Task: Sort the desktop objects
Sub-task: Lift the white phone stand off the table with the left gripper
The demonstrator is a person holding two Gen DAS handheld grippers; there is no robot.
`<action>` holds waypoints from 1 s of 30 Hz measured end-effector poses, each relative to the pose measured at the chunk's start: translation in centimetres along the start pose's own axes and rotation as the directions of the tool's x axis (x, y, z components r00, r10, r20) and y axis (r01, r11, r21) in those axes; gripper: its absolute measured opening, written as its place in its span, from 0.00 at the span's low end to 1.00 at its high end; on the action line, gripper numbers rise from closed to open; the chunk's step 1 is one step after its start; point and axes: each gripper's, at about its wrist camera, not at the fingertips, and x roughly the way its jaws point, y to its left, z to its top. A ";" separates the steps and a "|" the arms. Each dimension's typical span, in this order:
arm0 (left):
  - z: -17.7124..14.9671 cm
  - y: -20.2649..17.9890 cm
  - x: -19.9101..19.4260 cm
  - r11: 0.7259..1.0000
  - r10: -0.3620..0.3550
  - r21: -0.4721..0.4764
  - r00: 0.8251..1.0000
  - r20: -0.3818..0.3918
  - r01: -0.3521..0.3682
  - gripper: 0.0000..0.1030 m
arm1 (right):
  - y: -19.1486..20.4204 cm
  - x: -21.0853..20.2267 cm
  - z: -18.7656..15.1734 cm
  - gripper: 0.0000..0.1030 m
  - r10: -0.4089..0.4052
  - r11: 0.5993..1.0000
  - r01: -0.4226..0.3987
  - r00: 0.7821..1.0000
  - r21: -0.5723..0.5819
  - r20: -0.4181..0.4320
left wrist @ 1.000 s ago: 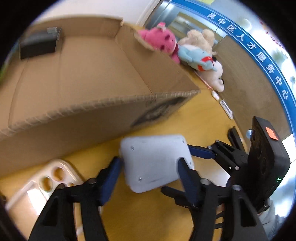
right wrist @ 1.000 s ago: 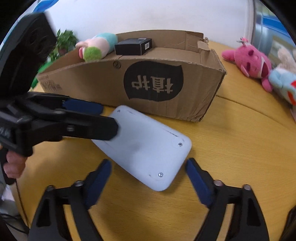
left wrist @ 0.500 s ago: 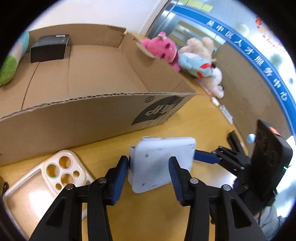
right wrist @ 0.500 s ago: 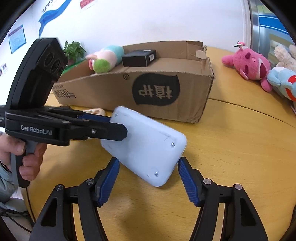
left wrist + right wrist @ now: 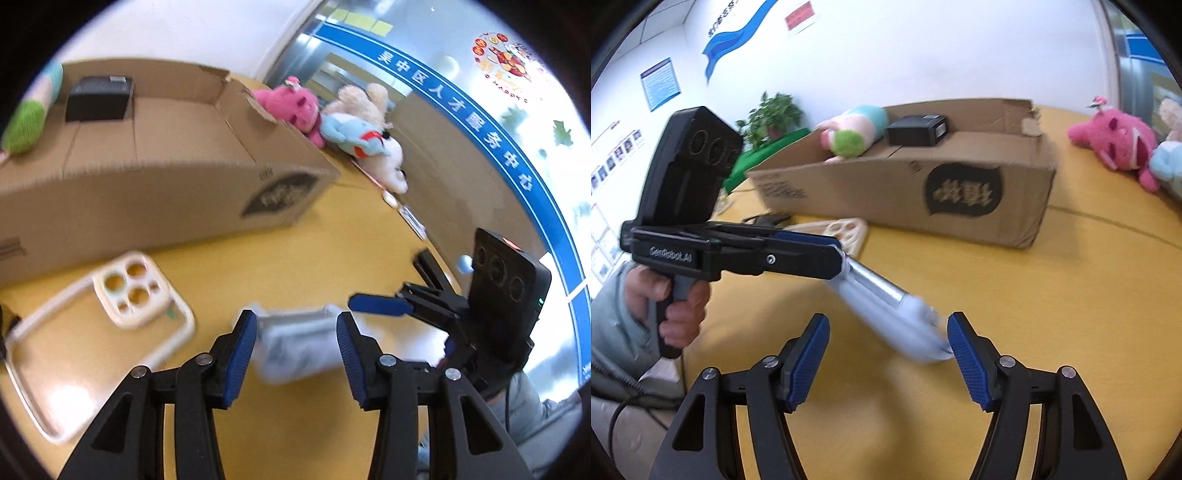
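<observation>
A: What is held by the left gripper (image 5: 295, 341)?

B: A pale grey-white flat plastic device with rounded corners (image 5: 886, 306) is clamped between its blue ribbed pads. It is seen tilted, one end in the left jaws, the other end low over the yellow wooden tabletop (image 5: 1052, 314), and it is blurred in both views.

A: And the right gripper (image 5: 886, 354)?

B: Its jaws are spread wide. The lower end of the device is seen just beside the right-hand pad; whether they touch cannot be told.

A: What writing can be read?

B: "GenRobot.AI" is printed in white on the side of the left gripper's black body. A dark badge with two Chinese characters is printed on the front of the shallow brown cardboard box (image 5: 960, 192); they are not read with certainty. White Chinese characters are carried by a blue band (image 5: 480, 125) along the glass wall.

A: What is found in and around the box?

B: A small black carton (image 5: 918, 129) and a pastel plush with a green end (image 5: 853, 134) are lying inside. A cream phone case with camera cut-outs (image 5: 99, 325) is lying on the table before the box. A pink plush toy (image 5: 1115, 144) is lying right of the box.
</observation>
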 end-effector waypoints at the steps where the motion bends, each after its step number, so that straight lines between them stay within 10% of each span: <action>1: -0.3 0.0 0.0 1.000 0.002 0.003 1.000 -0.012 -0.002 0.42 | 0.1 0.0 -0.3 0.64 -0.004 1.000 0.004 1.000 0.007 -0.008; 13: -2.3 0.4 1.4 0.996 0.091 0.007 0.988 -0.127 -0.091 0.41 | 1.2 1.2 -1.7 0.59 -0.171 0.985 0.172 0.984 0.021 -0.054; 15: -2.5 0.6 1.4 0.996 0.083 -0.006 0.988 -0.128 -0.084 0.28 | 0.8 1.2 -2.0 0.50 -0.196 0.980 0.198 0.978 0.021 -0.064; 30: -3.0 0.0 1.4 0.994 0.106 -0.010 0.989 -0.102 -0.108 0.27 | -0.3 1.3 -2.3 0.51 -0.189 0.969 0.194 0.981 0.156 -0.048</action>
